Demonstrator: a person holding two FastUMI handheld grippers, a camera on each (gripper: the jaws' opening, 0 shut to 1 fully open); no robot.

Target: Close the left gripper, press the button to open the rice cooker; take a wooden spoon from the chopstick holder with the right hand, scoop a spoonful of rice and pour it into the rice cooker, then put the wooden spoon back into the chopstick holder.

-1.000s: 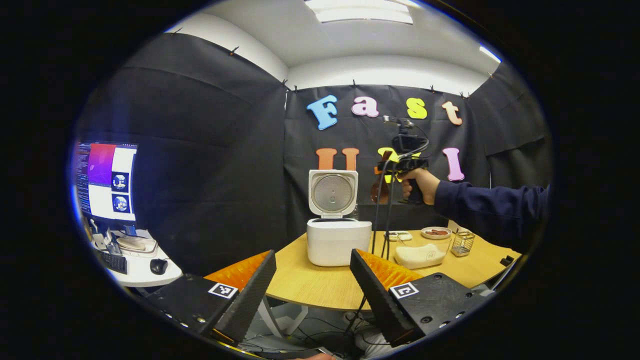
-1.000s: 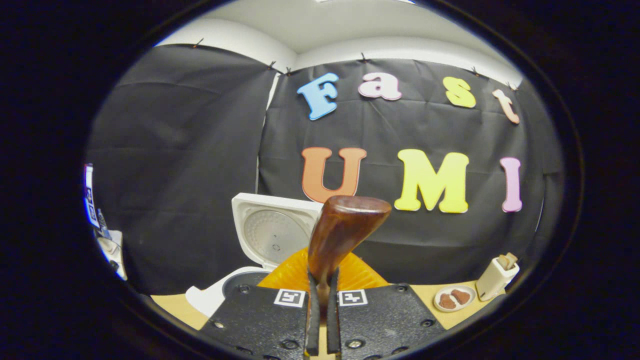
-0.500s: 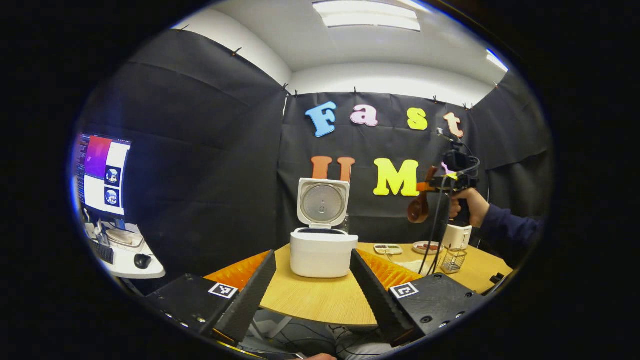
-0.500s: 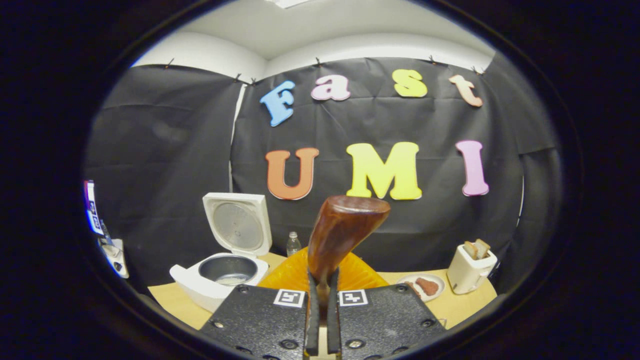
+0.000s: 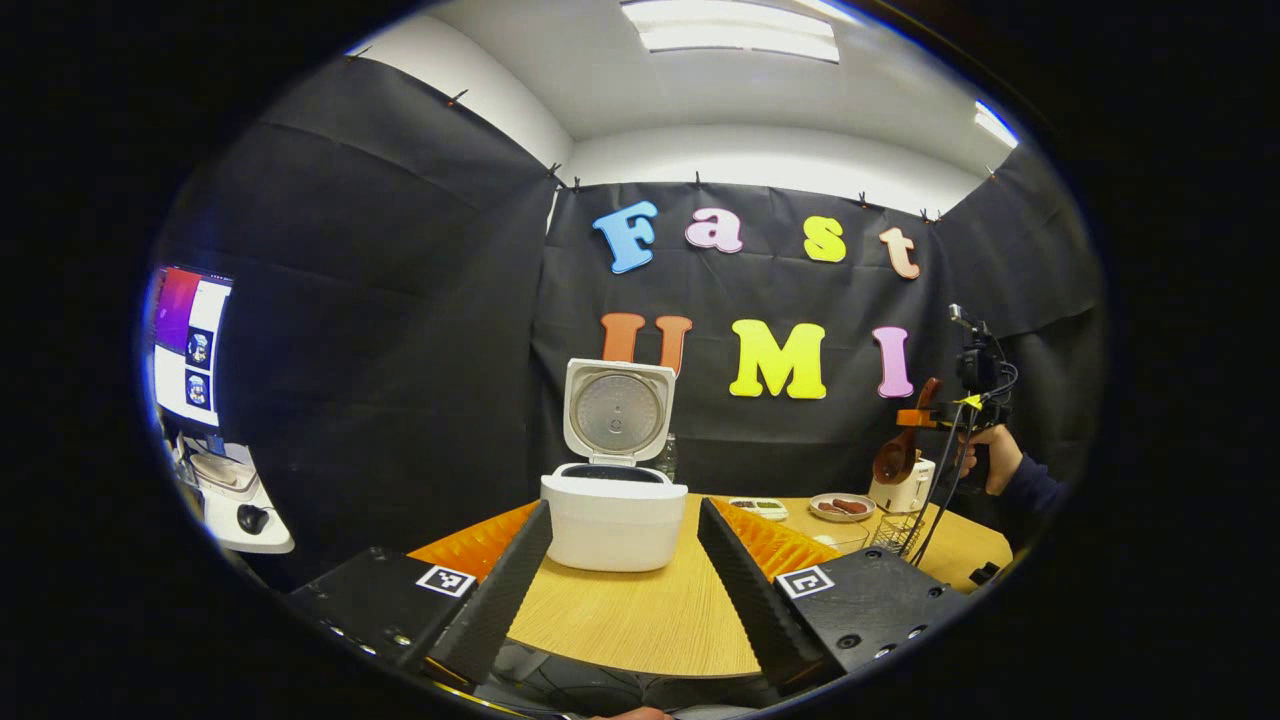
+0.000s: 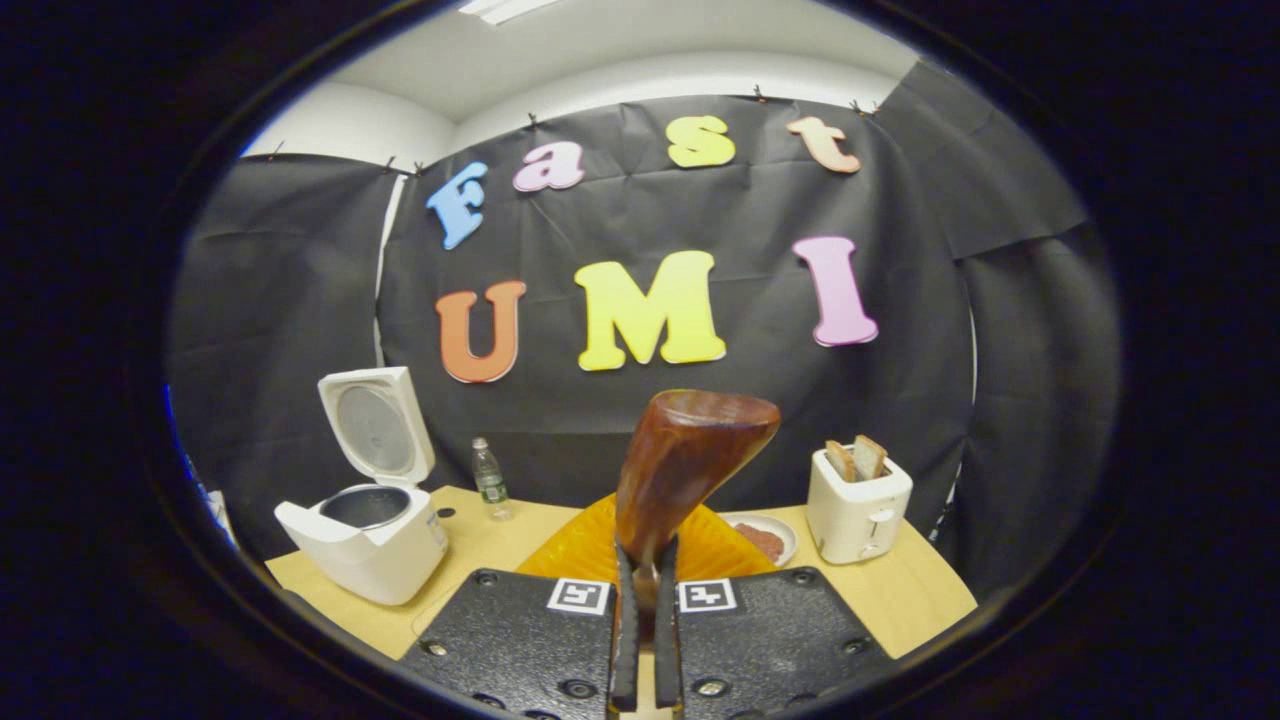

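I have my right gripper (image 6: 640,590) pinching the dark brown wooden spoon (image 6: 685,465), bowl pointing up. My left gripper (image 5: 625,575) has its fingers spread. The white rice cooker (image 5: 613,517) sits lid-up on the round wooden table (image 5: 650,625); at 3 o'clock, a wire chopstick holder (image 5: 893,533).

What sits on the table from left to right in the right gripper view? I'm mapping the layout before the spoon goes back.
Rice cooker with its lid up → water bottle → wooden spoon held in the right gripper → plate of food → toaster with bread in it.
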